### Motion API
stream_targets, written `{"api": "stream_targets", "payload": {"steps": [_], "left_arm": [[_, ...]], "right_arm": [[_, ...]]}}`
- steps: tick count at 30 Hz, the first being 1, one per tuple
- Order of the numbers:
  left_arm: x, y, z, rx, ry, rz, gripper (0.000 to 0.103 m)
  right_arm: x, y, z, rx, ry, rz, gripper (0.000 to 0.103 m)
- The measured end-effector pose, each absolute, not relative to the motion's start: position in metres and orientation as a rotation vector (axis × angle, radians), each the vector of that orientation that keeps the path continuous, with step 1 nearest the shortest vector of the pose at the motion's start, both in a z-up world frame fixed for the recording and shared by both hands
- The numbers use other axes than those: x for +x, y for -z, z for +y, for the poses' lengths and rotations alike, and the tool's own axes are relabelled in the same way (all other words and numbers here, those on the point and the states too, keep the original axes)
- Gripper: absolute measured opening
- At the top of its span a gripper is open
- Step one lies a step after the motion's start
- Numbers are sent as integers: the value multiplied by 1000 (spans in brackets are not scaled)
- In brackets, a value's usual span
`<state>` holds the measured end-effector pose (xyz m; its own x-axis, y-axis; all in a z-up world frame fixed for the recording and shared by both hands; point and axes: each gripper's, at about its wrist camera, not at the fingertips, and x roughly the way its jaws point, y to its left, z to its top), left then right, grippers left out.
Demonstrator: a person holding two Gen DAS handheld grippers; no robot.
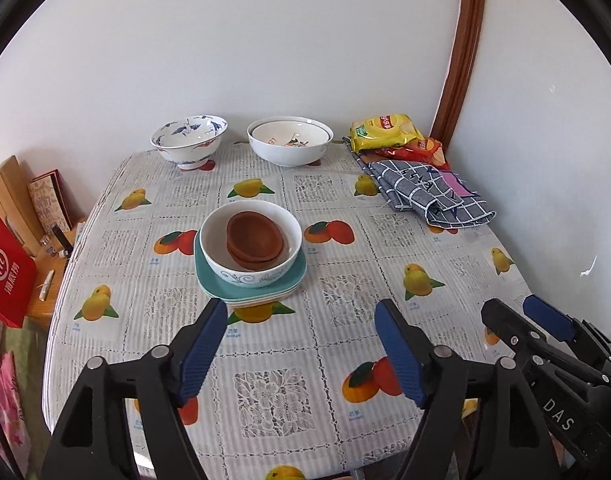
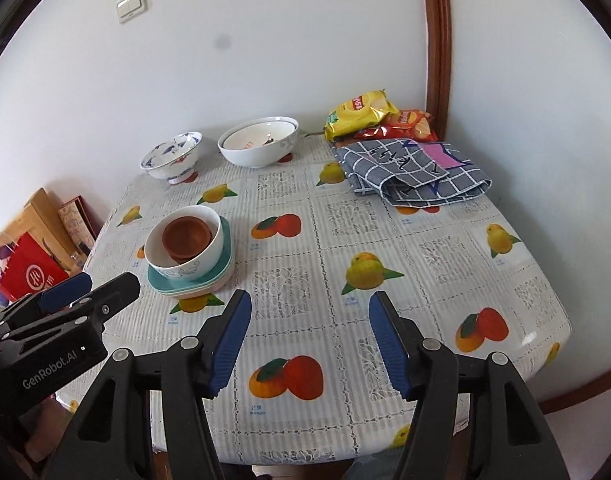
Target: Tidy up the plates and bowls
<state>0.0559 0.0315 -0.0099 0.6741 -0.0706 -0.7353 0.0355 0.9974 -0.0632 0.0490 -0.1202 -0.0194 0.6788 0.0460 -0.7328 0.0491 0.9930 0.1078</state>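
On the fruit-print tablecloth [image 1: 345, 264] stands a stack: teal square plates [image 1: 217, 286] [image 2: 225, 258] with paler ones beneath, a white bowl [image 1: 257, 276] [image 2: 201, 258] on top, and two brown small bowls [image 1: 255, 238] [image 2: 187, 236] nested inside it. A blue-and-white footed bowl [image 1: 189, 138] [image 2: 171, 156] and nested large white bowls [image 1: 289, 140] [image 2: 259, 142] stand at the far edge. My left gripper [image 1: 301, 316] [image 2: 89, 284] hovers open near the stack, nothing between its fingers. My right gripper [image 2: 310, 306] [image 1: 509, 312] is open over bare cloth, also holding nothing.
A grey checked cloth [image 1: 429, 192] [image 2: 413, 174] and yellow and red snack bags [image 1: 385, 130] [image 2: 361, 114] lie at the far right corner by the wall. Left of the table stand a red box [image 1: 5, 268], wooden boxes [image 2: 45, 220] and small items on a low surface.
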Motion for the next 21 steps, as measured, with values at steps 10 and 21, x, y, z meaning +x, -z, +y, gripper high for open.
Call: {"api": "stream_targets", "payload": {"steps": [10,21], "left_arm": [[19,-3,14,-27,25,777,90],[6,-8,8,-9,-5,760,90]], "right_arm": [[1,-1,-146,94,74,737,92],[-18,-5,-165,154,89,732,92]]}}
